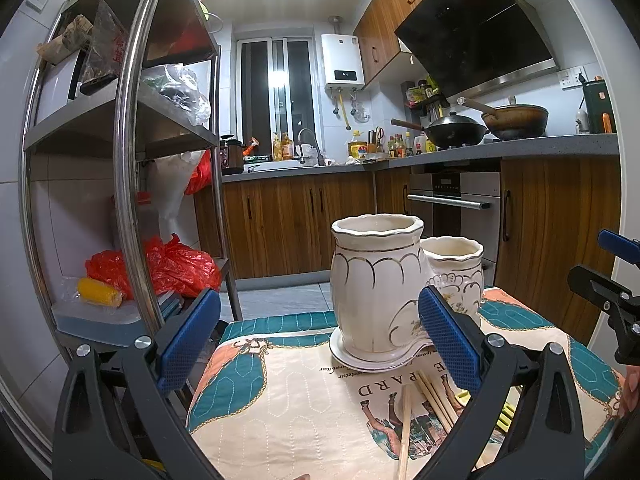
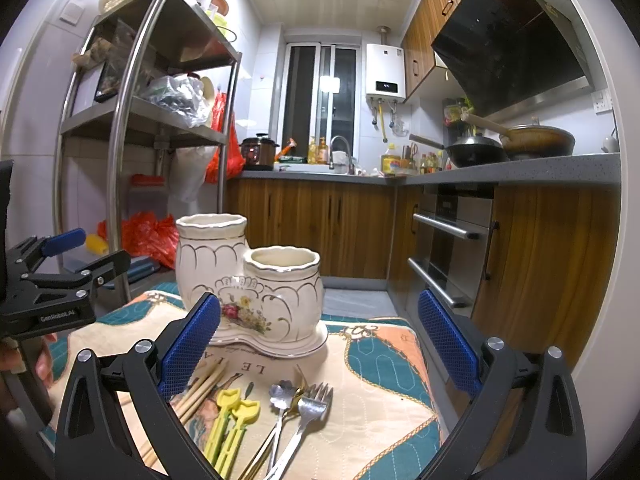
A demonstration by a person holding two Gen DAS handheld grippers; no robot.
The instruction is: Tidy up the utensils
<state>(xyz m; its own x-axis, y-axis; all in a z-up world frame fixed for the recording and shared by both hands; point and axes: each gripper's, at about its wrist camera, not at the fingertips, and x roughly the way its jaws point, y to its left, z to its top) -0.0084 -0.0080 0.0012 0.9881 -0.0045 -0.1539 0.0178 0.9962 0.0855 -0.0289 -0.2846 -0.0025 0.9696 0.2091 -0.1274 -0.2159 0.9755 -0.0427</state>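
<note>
**Both claws poised over the scattered cutlery**

The right claw (image 2: 318, 344) hangs wide open and empty above the forks (image 2: 308, 412), yellow picks (image 2: 232, 420) and chopsticks (image 2: 200, 388) lying just below it on the quilted surface (image 2: 380, 380); the left claw (image 1: 318, 340), equally open, faces the two-pot ceramic holder (image 1: 380, 280) just ahead; best to descend squarely, pinch one handle mid-length, then lift it clear.

**Glossy holder, quilted cloth**

The utensil holder (image 2: 256, 292) is glossy glazed ceramic with gilt lines. Beneath it lies a matt, stitched quilted cloth (image 2: 380, 392). The forks (image 2: 308, 412) are shiny metal, the chopsticks (image 2: 200, 392) pale bare wood, the yellow picks (image 2: 232, 424) smooth plastic.
</note>
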